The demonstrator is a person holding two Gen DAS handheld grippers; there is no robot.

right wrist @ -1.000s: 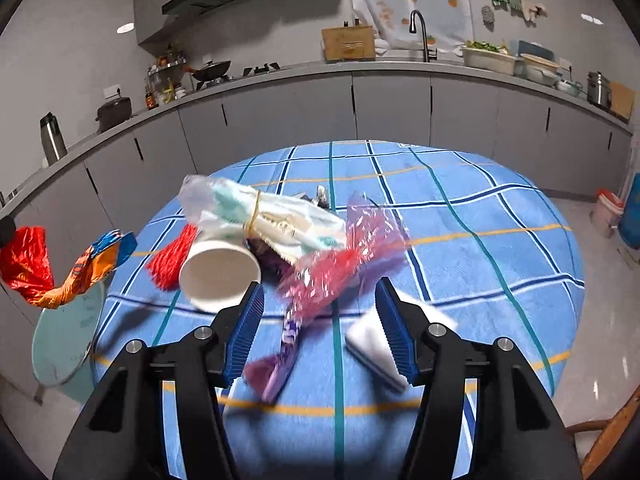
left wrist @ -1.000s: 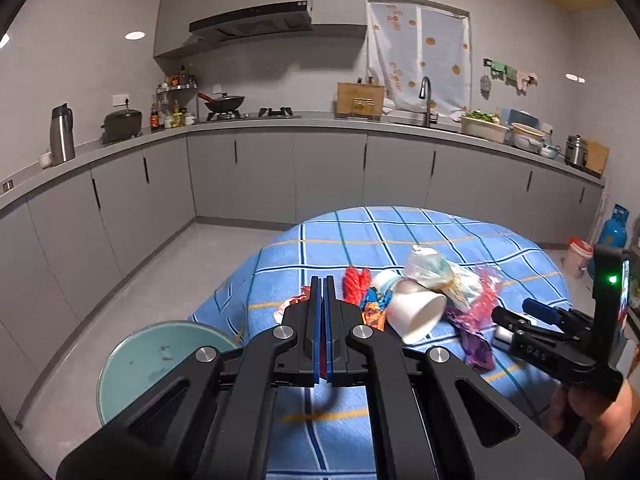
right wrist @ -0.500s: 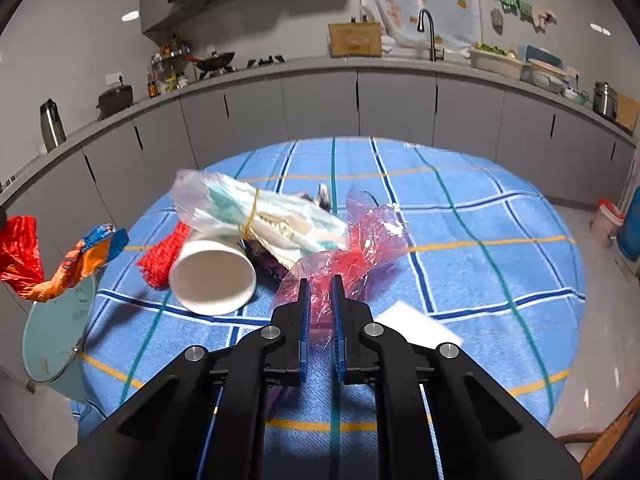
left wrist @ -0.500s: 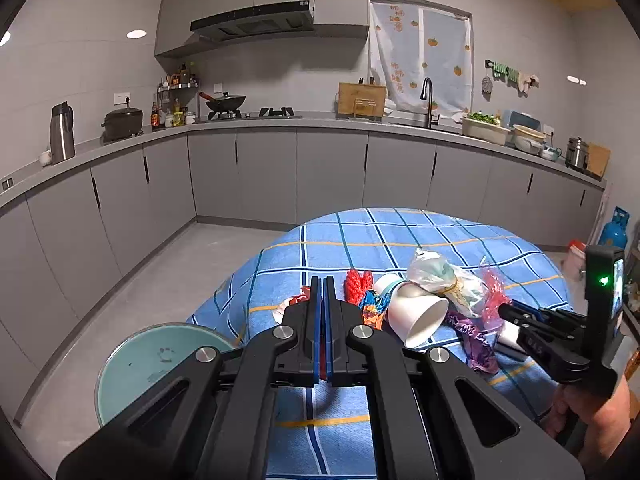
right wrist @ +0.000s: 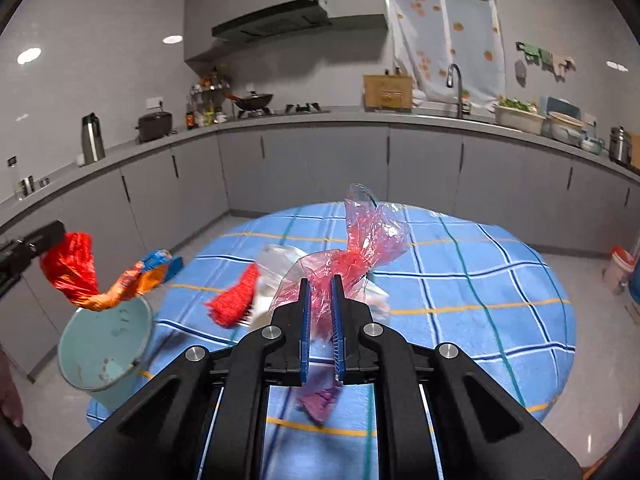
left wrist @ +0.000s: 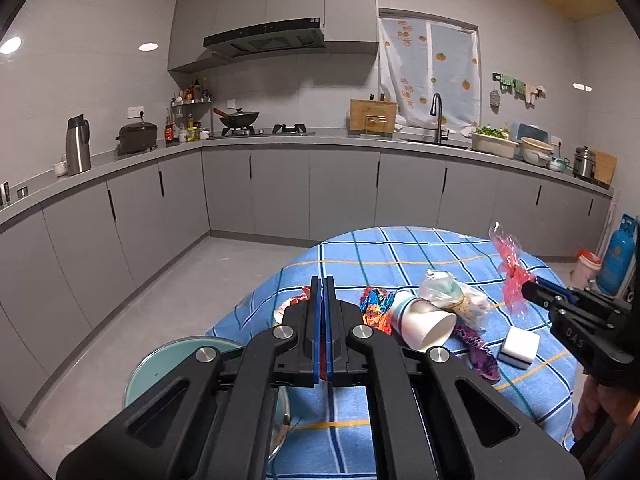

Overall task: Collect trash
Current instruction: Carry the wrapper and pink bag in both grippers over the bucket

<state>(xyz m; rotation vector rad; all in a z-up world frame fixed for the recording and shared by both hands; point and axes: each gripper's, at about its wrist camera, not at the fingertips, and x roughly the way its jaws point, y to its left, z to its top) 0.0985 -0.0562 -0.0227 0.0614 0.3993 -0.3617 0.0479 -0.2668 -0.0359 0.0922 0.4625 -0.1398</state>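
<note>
My left gripper (left wrist: 323, 292) is shut on a red, orange and blue snack wrapper (right wrist: 84, 276), which hangs just above a teal bin (right wrist: 104, 344) beside the table. The right wrist view shows that gripper (right wrist: 44, 240) at the far left edge. My right gripper (right wrist: 320, 292) is shut on a crumpled pink plastic bag (right wrist: 360, 248) and holds it above the table. In the left wrist view the bag (left wrist: 510, 264) sticks up from the right gripper (left wrist: 528, 290).
A round table with a blue checked cloth (left wrist: 400, 248) carries a tipped white paper cup (left wrist: 424, 322), a clear bag of scraps (left wrist: 448, 292), a purple wrapper (left wrist: 476, 352), a white block (left wrist: 518, 348) and a red mesh scrap (right wrist: 234, 300). Grey cabinets line the walls.
My right gripper went from open around the pink bag to shut on it, then lifted it off the table. The left gripper rose slightly with its wrapper.
</note>
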